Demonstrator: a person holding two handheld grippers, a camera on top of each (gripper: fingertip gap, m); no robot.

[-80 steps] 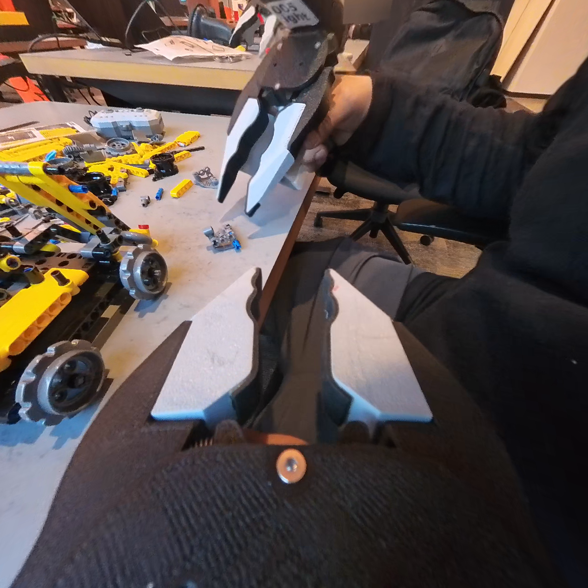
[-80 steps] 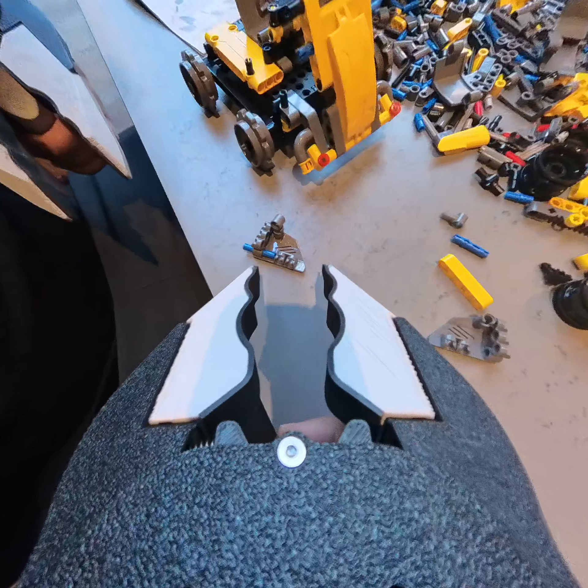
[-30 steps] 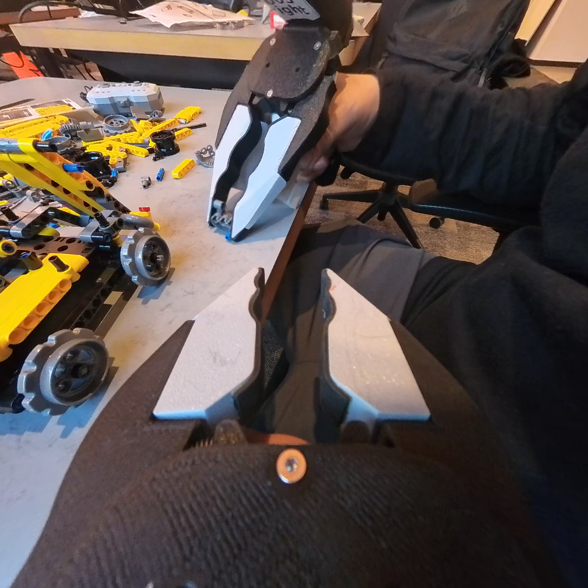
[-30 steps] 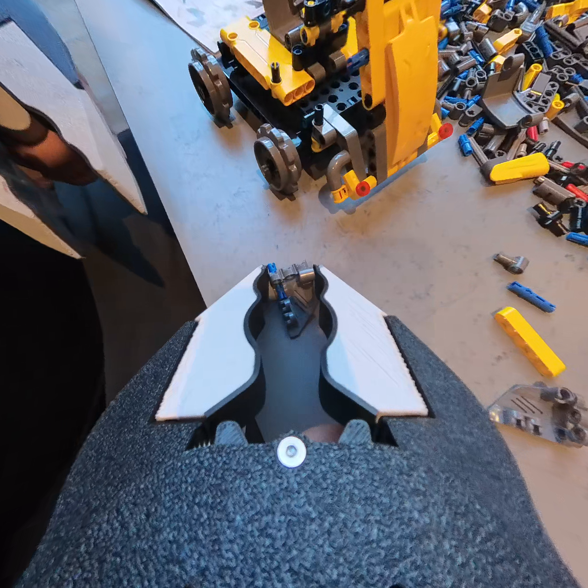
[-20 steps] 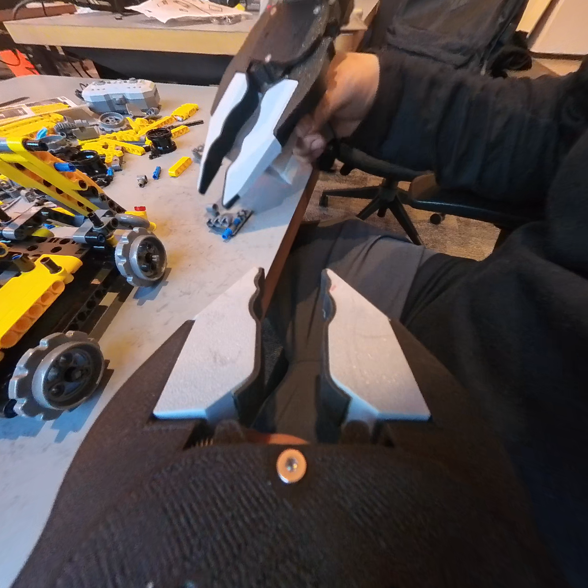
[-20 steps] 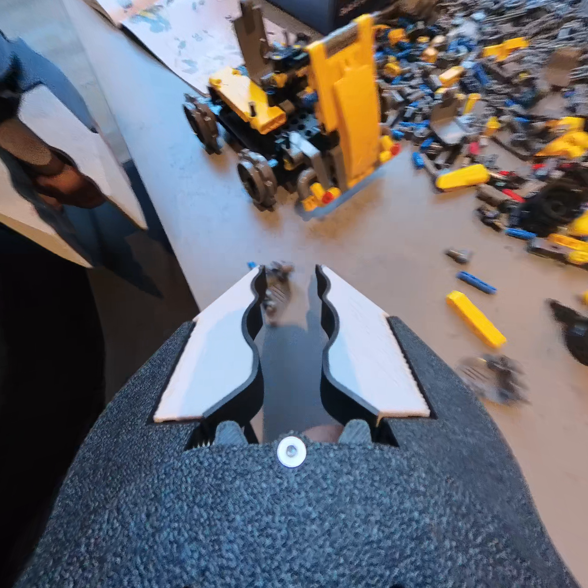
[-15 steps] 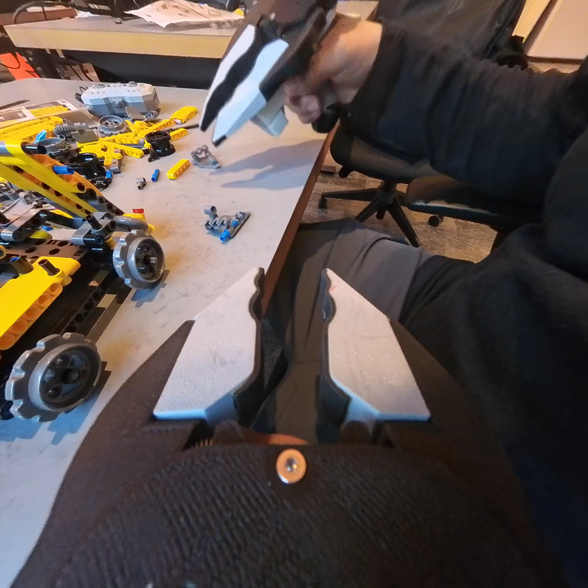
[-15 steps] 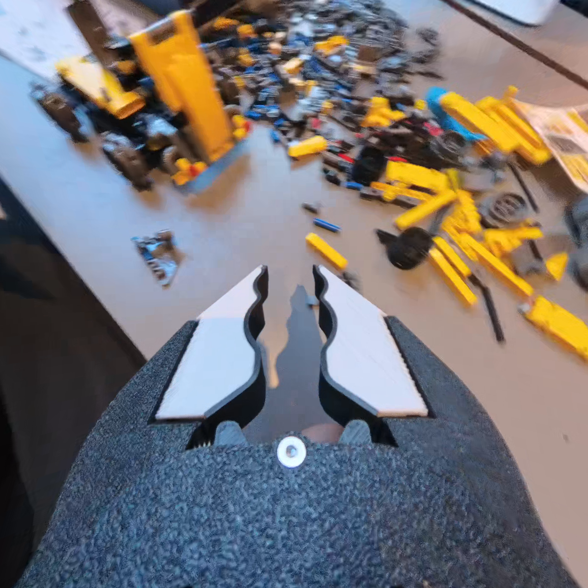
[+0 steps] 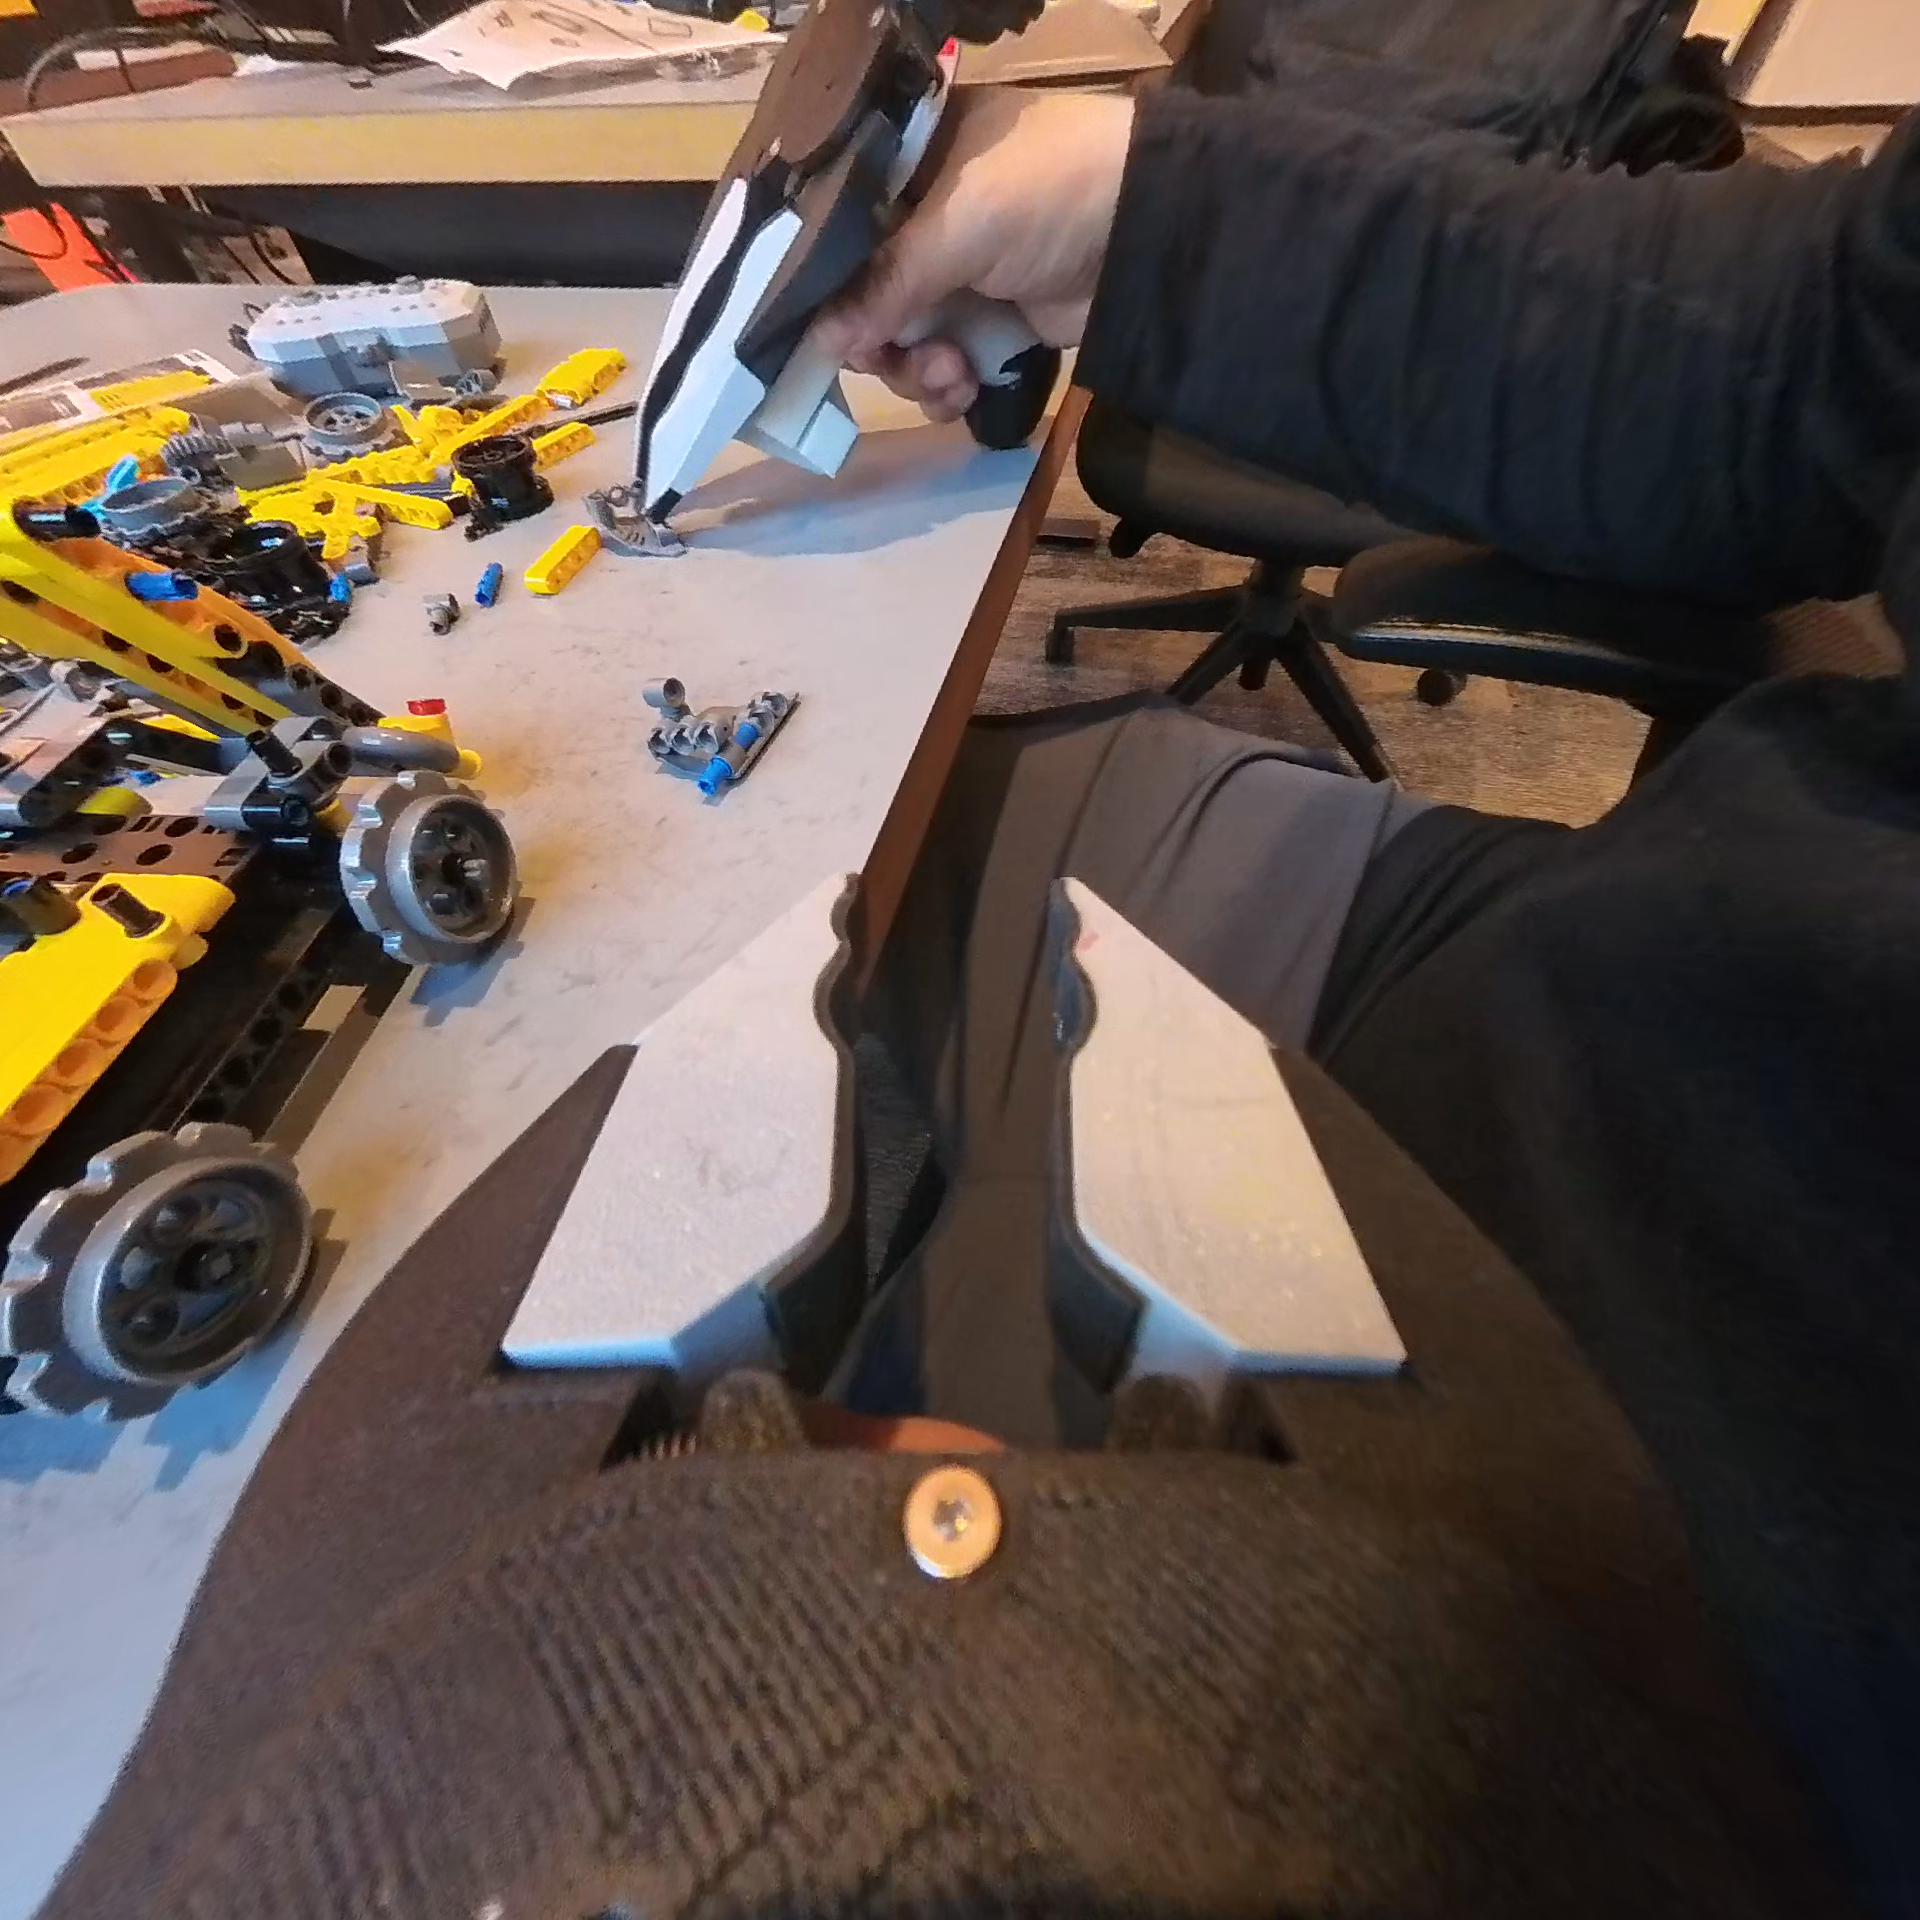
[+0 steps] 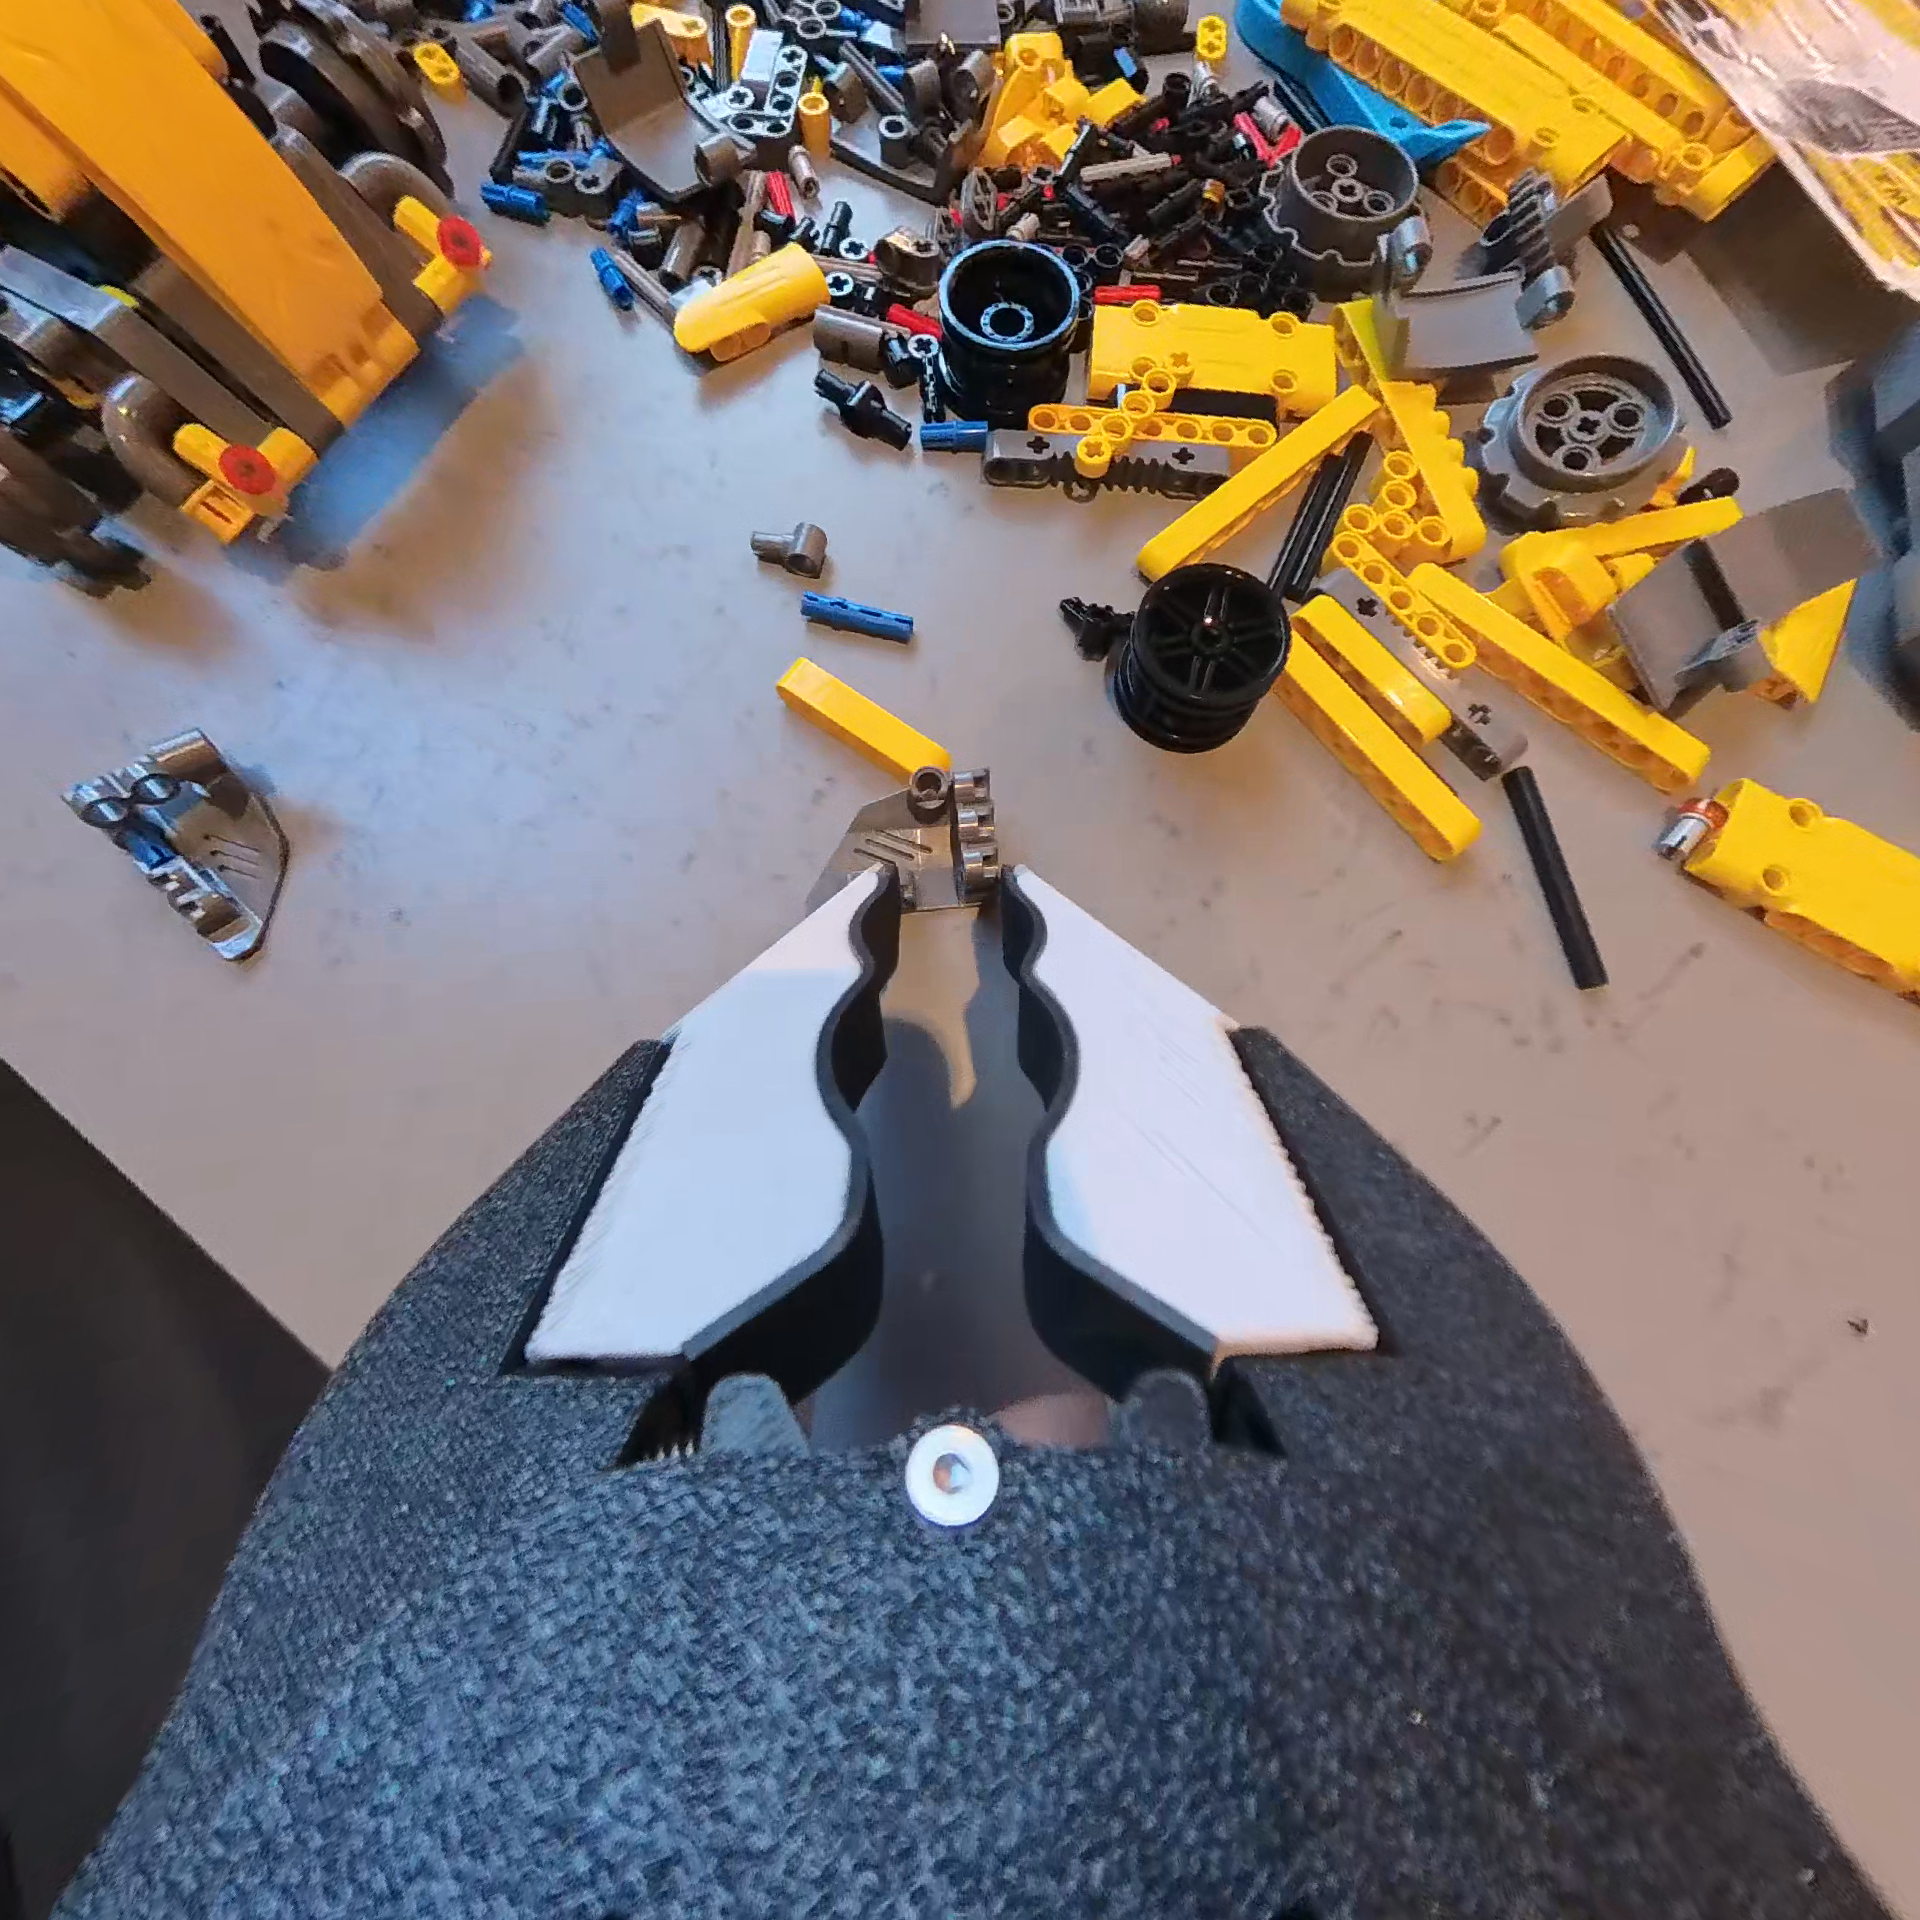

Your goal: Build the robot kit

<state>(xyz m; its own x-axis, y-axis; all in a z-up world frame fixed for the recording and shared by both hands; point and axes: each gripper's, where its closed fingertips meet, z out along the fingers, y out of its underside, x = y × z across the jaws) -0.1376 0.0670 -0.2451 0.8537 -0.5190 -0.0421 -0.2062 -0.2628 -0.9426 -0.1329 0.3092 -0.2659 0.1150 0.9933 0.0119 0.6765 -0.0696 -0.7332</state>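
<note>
My right gripper (image 10: 943, 883) has its fingertips closed around a small grey panel piece (image 10: 920, 836) that lies on the grey table (image 10: 582, 894). The left wrist view shows the same gripper (image 9: 657, 507) tip-down on that piece (image 9: 629, 523). A second grey panel assembly with a blue pin (image 10: 187, 842) lies apart, near the table edge (image 9: 722, 727). My left gripper (image 9: 951, 914) is open and empty, held over the table's edge and a person's lap.
A yellow and black wheeled model (image 9: 156, 831) stands at the left (image 10: 156, 260). A yellow beam (image 10: 862, 717), a black wheel (image 10: 1195, 665) and a dense pile of loose parts (image 10: 1247, 312) lie beyond the right gripper. An office chair (image 9: 1299, 582) stands off the table edge. The gap from one gripper's tips to the other's is roughly 25 centimeters. My right tips are roughly 5 centimeters from the black wheel (image 10: 1195, 665).
My right gripper let go of the grey assembly with the blue pin, swung farther along the table, and closed on the other grey panel piece. My left gripper has stayed put.
</note>
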